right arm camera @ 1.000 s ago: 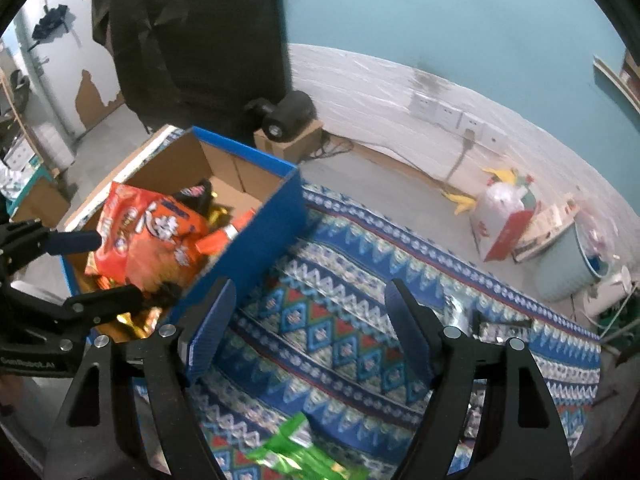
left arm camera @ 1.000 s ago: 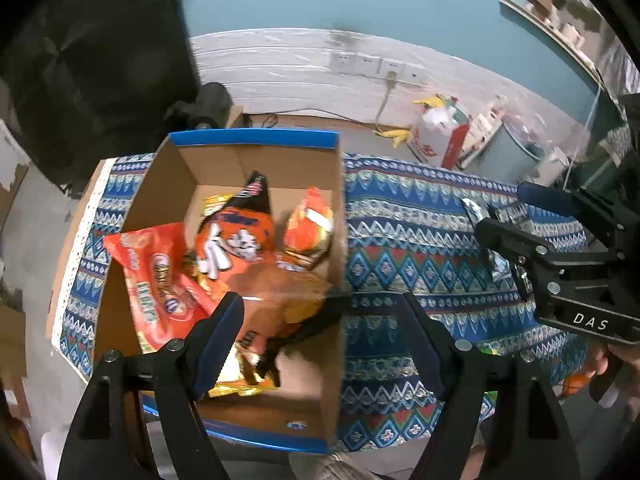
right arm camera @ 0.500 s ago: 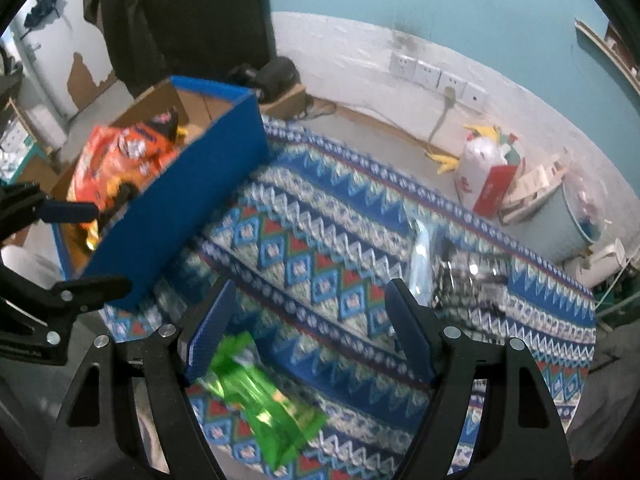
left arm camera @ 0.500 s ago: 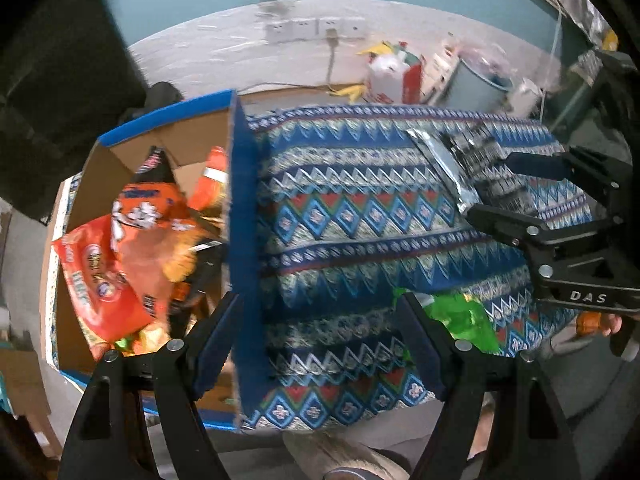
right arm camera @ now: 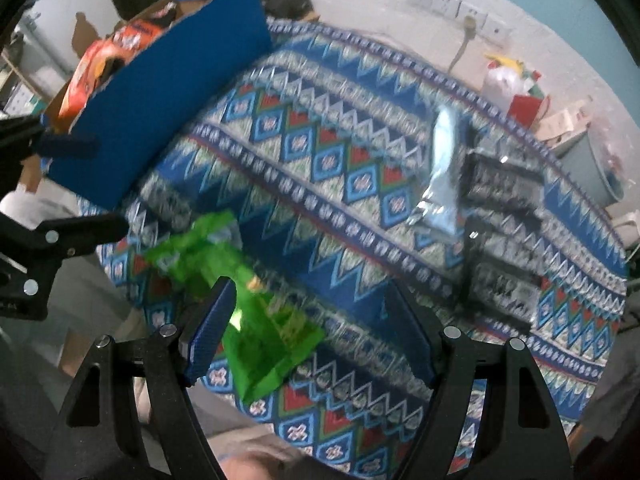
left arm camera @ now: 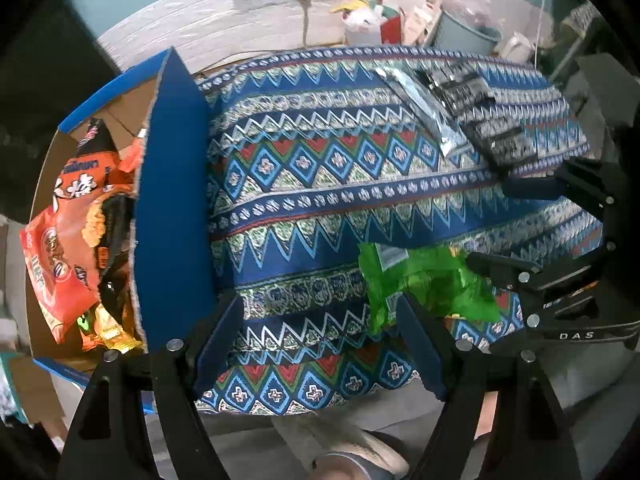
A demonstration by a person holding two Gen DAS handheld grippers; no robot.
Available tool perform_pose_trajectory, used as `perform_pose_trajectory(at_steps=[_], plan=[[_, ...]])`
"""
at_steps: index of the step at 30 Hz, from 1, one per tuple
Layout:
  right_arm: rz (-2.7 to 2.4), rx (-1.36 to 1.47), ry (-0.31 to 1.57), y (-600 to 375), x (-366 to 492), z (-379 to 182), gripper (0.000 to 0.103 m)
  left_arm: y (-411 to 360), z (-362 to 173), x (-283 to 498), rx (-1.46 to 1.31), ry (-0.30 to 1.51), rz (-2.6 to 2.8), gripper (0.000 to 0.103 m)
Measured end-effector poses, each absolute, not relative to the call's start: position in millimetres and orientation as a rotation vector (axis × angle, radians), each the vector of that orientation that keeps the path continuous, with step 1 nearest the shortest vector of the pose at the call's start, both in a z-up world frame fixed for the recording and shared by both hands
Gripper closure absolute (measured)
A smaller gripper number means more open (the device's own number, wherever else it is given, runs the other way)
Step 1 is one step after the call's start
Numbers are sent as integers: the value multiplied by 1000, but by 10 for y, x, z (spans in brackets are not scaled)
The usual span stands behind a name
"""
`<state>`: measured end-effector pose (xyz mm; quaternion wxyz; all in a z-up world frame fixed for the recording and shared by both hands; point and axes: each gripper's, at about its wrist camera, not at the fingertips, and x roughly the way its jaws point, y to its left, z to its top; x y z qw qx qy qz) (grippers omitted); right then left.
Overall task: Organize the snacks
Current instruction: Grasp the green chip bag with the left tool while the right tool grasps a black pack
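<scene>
Two handheld claws hover over a table (left arm camera: 320, 184) draped in blue patterned cloth. A crumpled green snack packet (right arm camera: 248, 304) lies near the table's front edge, its long axis running from upper left to lower right in the right wrist view. The right claw (right arm camera: 308, 332) is spread wide and empty, with the packet just ahead of its left finger; this claw looks the nearer one. The left claw (left arm camera: 320, 340) is also spread and empty, with the packet off to its right. A blue cardboard box (left arm camera: 172, 208) at frame left holds orange snack bags (left arm camera: 60, 256). Silver and black packets (left arm camera: 460, 116) lie at upper right.
</scene>
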<state>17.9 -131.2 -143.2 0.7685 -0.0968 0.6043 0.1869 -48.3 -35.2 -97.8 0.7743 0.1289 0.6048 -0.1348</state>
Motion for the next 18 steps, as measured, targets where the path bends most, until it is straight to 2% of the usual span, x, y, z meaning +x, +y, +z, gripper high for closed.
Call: perform_pose_trajectory(at_steps=[8, 10, 18], plan=[[419, -212, 1363, -1304, 153, -1598, 26, -544, -1267, -526, 404, 1323, -303, 23], [424, -192, 1368, -1322, 159, -1599, 26, -572, -1333, -510, 427, 1312, -291, 17], [437, -117, 1410, -1402, 160, -1699, 26, -633, -1535, -301, 436, 1318, -240, 17]])
